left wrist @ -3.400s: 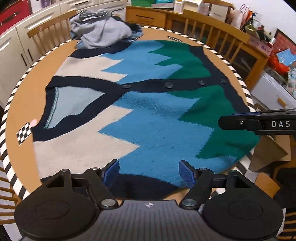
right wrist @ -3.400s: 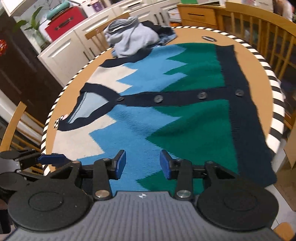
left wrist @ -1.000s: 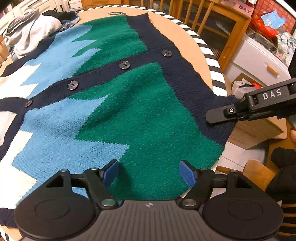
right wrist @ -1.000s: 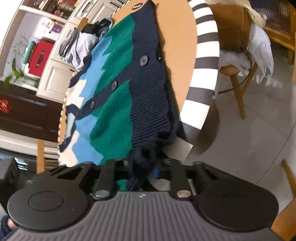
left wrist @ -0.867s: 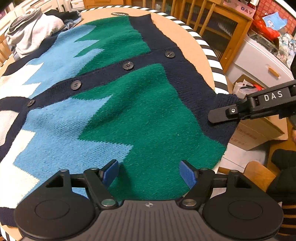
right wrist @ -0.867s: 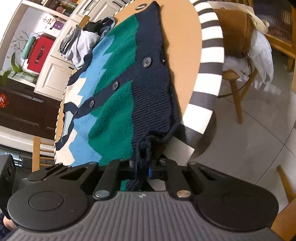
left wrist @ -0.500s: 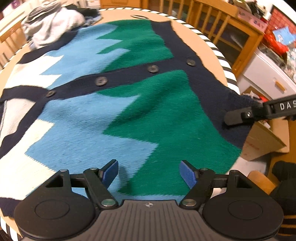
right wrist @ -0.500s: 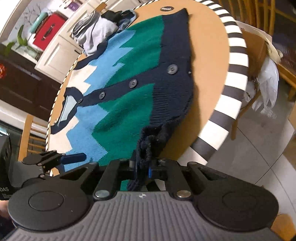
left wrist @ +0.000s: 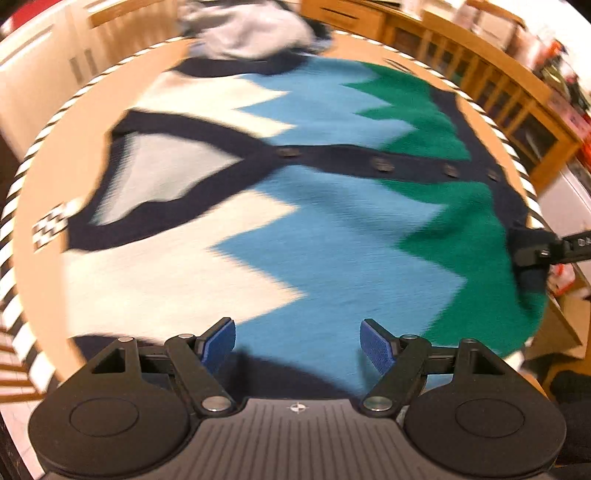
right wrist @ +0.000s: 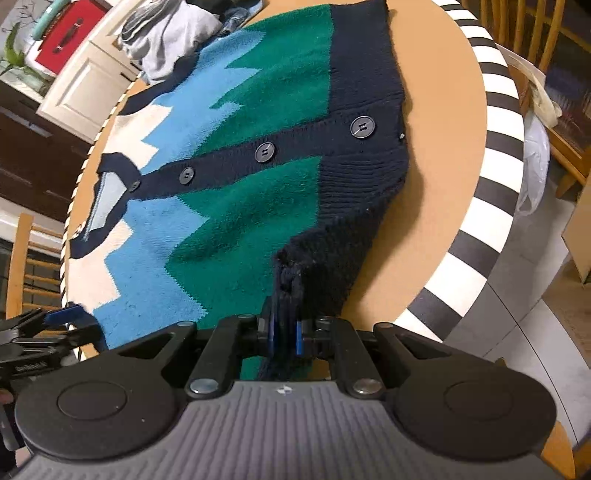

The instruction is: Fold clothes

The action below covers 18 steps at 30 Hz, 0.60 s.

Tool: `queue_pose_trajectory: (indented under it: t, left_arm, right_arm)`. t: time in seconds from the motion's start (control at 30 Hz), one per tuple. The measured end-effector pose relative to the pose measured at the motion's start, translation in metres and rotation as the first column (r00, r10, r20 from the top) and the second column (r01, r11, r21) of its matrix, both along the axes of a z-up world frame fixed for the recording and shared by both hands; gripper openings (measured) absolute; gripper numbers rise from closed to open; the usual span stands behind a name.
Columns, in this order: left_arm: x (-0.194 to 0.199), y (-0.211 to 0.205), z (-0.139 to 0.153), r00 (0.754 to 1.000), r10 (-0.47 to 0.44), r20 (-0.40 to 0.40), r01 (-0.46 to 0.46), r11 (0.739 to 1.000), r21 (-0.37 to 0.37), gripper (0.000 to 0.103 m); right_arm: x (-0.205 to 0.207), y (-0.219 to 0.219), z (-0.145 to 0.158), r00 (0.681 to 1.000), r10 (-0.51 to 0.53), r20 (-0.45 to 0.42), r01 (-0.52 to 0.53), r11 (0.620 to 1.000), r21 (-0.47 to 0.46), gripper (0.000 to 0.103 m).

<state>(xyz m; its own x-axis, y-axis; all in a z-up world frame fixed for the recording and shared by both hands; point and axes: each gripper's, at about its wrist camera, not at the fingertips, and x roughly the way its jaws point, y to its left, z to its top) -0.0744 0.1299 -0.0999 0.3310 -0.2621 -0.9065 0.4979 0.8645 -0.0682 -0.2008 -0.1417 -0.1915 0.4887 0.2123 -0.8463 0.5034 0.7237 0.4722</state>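
Right gripper (right wrist: 284, 338) is clenched on the navy hem corner of the cardigan (right wrist: 236, 192), probably to start a fold; left gripper (left wrist: 297, 341) hovers released above its near side. Cardigan lies flat, buttoned, on the round worktop (right wrist: 443, 122).

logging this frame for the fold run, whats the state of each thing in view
cardigan: buttoned, spread flat on the table, near hem corner lifted
left tongs: open, empty, over the cardigan's near edge
right tongs: shut on the cardigan's navy hem corner
grey clothes pile: crumpled at the table's far edge
table: cardigan covers most of it
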Motion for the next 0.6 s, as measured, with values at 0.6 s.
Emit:
queue_pose_trajectory:
  t: [0.6]
  left_arm:
    - [0.067, 0.167, -0.018, 0.996, 0.052, -0.076, -0.069, 0.967, -0.243, 0.075]
  right_arm:
    - [0.007, 0.019, 0.001, 0.992, -0.11, -0.057, 0.107, 0.993, -0.048, 0.011]
